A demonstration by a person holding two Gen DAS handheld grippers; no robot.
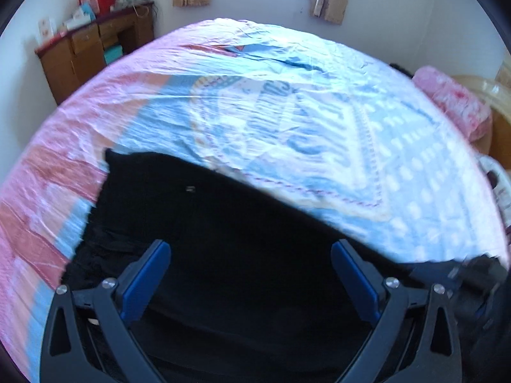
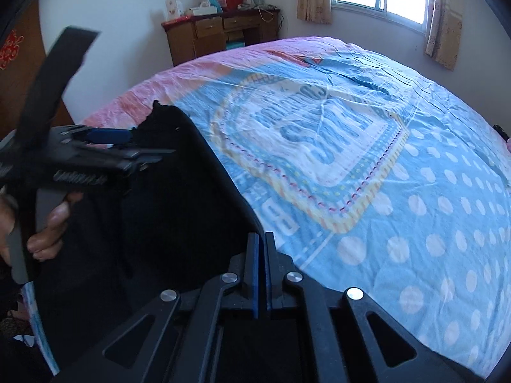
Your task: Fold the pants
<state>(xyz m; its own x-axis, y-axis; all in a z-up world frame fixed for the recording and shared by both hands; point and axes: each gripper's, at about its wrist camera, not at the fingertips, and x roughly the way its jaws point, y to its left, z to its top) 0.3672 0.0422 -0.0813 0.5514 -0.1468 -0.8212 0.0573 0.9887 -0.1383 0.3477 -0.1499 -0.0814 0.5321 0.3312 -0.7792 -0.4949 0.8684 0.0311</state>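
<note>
Pants (image 1: 223, 239) lie on blue-pink bedsheet (image 2: 383, 191) near wooden desk (image 2: 220, 36).

The pants (image 1: 223, 255) are a matt black cloth that shows almost no sheen, and they lie on a thin printed cotton-like bedsheet (image 1: 319, 121), finely wrinkled, in pale blue and pink. The left gripper (image 1: 250, 274) and the right gripper (image 2: 261, 266) look like matt black plastic with smooth blue pads (image 1: 147, 277) and shiny round metal screws (image 2: 293, 277). The desk (image 2: 207, 36) past the far edge of the bed is brown wood with a soft gloss.
</note>
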